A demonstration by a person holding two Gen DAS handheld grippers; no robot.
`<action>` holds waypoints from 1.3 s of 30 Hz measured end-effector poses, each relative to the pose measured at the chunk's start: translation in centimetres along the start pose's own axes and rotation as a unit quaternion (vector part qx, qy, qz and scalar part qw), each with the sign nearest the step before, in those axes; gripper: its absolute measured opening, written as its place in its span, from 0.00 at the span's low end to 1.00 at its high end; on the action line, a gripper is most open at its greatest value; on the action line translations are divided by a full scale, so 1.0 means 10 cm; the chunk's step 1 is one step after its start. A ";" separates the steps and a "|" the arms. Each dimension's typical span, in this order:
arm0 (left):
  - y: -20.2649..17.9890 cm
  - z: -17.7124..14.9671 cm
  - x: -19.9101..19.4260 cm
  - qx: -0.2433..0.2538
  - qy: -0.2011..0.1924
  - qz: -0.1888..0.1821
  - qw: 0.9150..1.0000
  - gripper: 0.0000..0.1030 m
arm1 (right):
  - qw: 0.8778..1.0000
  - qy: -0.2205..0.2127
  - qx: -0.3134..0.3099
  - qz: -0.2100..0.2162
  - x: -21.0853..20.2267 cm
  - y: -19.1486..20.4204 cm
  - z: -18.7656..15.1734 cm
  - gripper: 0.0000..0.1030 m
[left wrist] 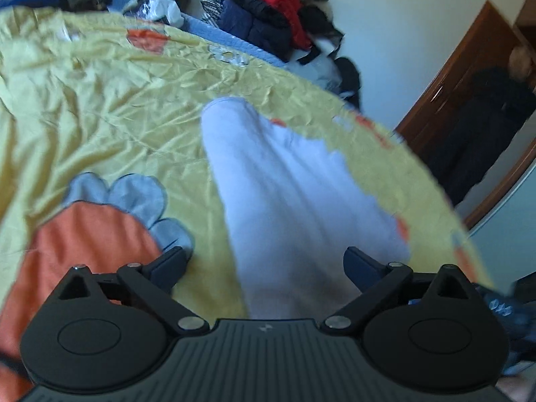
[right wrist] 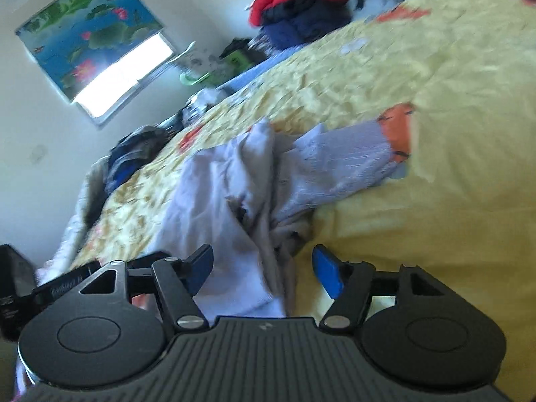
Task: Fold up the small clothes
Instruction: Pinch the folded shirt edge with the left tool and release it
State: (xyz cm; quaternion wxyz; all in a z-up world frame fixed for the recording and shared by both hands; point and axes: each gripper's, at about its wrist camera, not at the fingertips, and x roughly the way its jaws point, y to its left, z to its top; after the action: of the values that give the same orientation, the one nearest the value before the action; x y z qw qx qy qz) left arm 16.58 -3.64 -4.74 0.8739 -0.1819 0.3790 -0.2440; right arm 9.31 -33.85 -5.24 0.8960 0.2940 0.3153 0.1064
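Cluttered room all round the bed. At the far side sits a heap of jackets (left wrist: 268, 10), red on top of navy, with darker clothes tumbling down beside it. A green hanger (right wrist: 194, 78) lies at the far edge of the bed, near the window (right wrist: 124, 73) and its pond-print blind (right wrist: 87, 33). A brown wooden door (left wrist: 469, 77) stands off to the right with something dark hanging on it. The yellow bedspread (left wrist: 100, 100) is creased, patched with orange and grey flower shapes, and nothing sits on it between the grippers and the garment.

The pale lilac garment (left wrist: 288, 194) lies on the bedspread, stretching from the near edge away toward the middle. The right wrist view shows it bunched and rumpled, one sleeve reaching right across an orange patch.

Left gripper (left wrist: 264, 261): spread wide, released, the garment lying in the gap between the fingers but neither pad pressing on it. Right gripper (right wrist: 263, 268): also apart, blue pads (right wrist: 326, 274) clear of the cloth, the rumpled edge of the garment passing between them, nothing grasped.
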 end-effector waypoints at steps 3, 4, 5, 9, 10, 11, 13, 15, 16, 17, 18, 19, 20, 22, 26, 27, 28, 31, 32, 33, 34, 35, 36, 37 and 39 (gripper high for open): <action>0.07 0.04 0.09 -0.024 -0.002 -0.050 0.998 0.98 | 0.999 0.007 0.027 0.047 0.15 -0.08 0.07 0.69; 0.09 0.05 0.13 -0.027 -0.010 -0.060 0.998 0.98 | 0.998 0.004 0.030 0.054 0.20 -0.09 0.09 0.68; 0.09 0.04 0.14 -0.028 -0.015 -0.063 0.998 0.97 | 0.998 -0.001 0.031 0.053 0.25 -0.08 0.11 0.66; 0.00 -0.03 0.16 -0.004 -0.026 -0.052 0.998 0.70 | 0.998 -0.012 0.035 0.043 0.35 -0.04 0.15 0.43; -0.02 -0.04 0.17 0.007 -0.022 -0.036 0.999 0.57 | 0.999 -0.014 0.038 0.034 0.35 -0.04 0.14 0.37; -0.04 -0.05 0.16 0.020 -0.026 -0.015 0.999 0.42 | 0.998 -0.016 0.043 0.033 0.34 -0.05 0.12 0.35; 0.00 -0.05 0.14 0.018 -0.029 -0.019 0.999 0.33 | 0.998 -0.020 0.049 0.034 0.32 -0.09 0.09 0.31; 0.00 -0.03 0.11 0.017 -0.033 -0.015 0.999 0.26 | 0.997 -0.022 0.062 0.036 0.31 -0.08 0.07 0.30; -0.01 -0.01 0.09 0.023 -0.038 -0.011 0.999 0.25 | 0.997 -0.022 0.067 0.040 0.33 -0.06 0.08 0.29; -0.03 0.01 0.06 0.030 -0.044 -0.006 0.999 0.24 | 0.996 -0.023 0.073 0.046 0.34 -0.03 0.08 0.29; -0.04 0.04 0.02 0.037 -0.049 -0.001 0.998 0.23 | 0.995 -0.024 0.076 0.052 0.36 0.00 0.09 0.28; -0.05 0.09 -0.02 0.045 -0.056 0.006 0.997 0.23 | 0.995 -0.027 0.076 0.058 0.36 0.06 0.11 0.28; -0.06 0.14 -0.07 0.049 -0.062 0.010 0.997 0.23 | 0.995 -0.029 0.073 0.064 0.37 0.11 0.12 0.28; -0.04 0.25 -0.22 0.054 -0.081 0.022 0.995 0.22 | 0.994 -0.038 0.067 0.078 0.38 0.24 0.16 0.28; 0.00 0.42 -0.46 0.076 -0.084 0.045 0.993 0.22 | 0.991 -0.046 0.056 0.111 0.40 0.48 0.17 0.28; 0.02 0.42 -0.47 0.081 -0.070 0.055 0.993 0.22 | 0.992 -0.039 0.056 0.110 0.41 0.52 0.15 0.28; 0.04 0.38 -0.46 0.084 -0.054 0.064 0.993 0.22 | 0.992 -0.030 0.054 0.107 0.42 0.55 0.10 0.29; 0.12 0.19 -0.34 0.096 -0.001 0.094 0.991 0.25 | 0.996 0.003 0.053 0.073 0.44 0.57 -0.10 0.34; 0.15 0.14 -0.33 0.097 0.000 0.101 0.990 0.28 | 0.997 0.017 0.056 0.053 0.45 0.55 -0.16 0.38; 0.15 0.10 -0.37 0.099 -0.008 0.105 0.990 0.35 | 0.997 0.023 0.060 0.042 0.43 0.53 -0.21 0.38; 0.15 0.07 -0.43 0.102 -0.014 0.112 0.988 0.42 | 0.997 0.024 0.066 0.042 0.37 0.49 -0.26 0.38; 0.13 0.05 -0.48 0.108 -0.020 0.124 0.986 0.62 | 0.996 0.020 0.068 0.047 0.28 0.47 -0.29 0.38; 0.11 0.03 -0.54 0.115 -0.029 0.138 0.983 0.77 | 0.997 0.006 0.062 0.037 0.14 0.48 -0.31 0.38; 0.06 0.00 -0.60 0.127 -0.043 0.149 0.980 0.80 | 0.999 -0.019 0.048 0.014 -0.01 0.51 -0.33 0.39; -0.06 -0.08 -0.65 0.164 -0.061 0.167 0.970 0.80 | 0.998 -0.067 0.008 -0.019 -0.26 0.62 -0.31 0.39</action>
State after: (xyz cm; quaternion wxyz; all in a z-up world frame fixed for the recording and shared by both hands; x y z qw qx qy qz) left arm 11.94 -0.62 -1.22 0.9417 0.0150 0.3048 -0.1417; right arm 5.32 -28.48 -2.18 0.9147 0.3015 0.2609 0.0668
